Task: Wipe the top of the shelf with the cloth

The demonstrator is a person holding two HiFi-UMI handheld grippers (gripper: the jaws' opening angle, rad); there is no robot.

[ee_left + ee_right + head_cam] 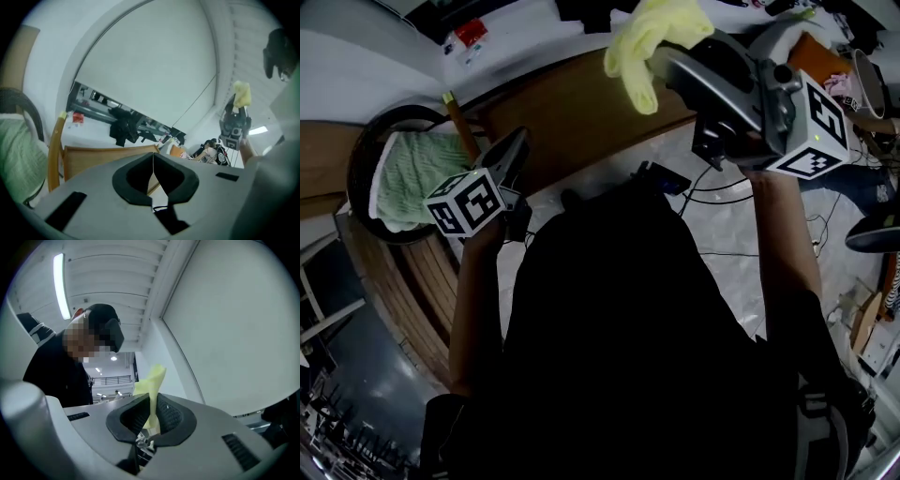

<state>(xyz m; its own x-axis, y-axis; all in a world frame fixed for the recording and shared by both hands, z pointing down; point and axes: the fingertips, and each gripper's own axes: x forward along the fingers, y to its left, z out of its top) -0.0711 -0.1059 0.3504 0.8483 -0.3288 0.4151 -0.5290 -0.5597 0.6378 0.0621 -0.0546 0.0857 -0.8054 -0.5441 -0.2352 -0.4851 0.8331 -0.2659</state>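
Note:
A pale yellow cloth (649, 39) hangs bunched from my right gripper (664, 58), which is shut on it and held up above the far side of the brown wooden shelf top (572, 108). In the right gripper view the cloth (152, 380) sticks up between the shut jaws of that gripper (151, 401). My left gripper (522, 142) is shut with nothing in it, held over the shelf's left end. The left gripper view looks upward past the shut left gripper (153, 158), with the shelf edge (101, 154) below and the right gripper (234, 123) with the cloth (242, 93) far off.
A round dark basket (358, 159) with a light green towel (411, 173) stands left of the shelf. A wooden stick (459, 122) leans beside it. Cables (722, 192) lie on the pale floor sheet at right. The person's dark torso fills the lower middle of the head view.

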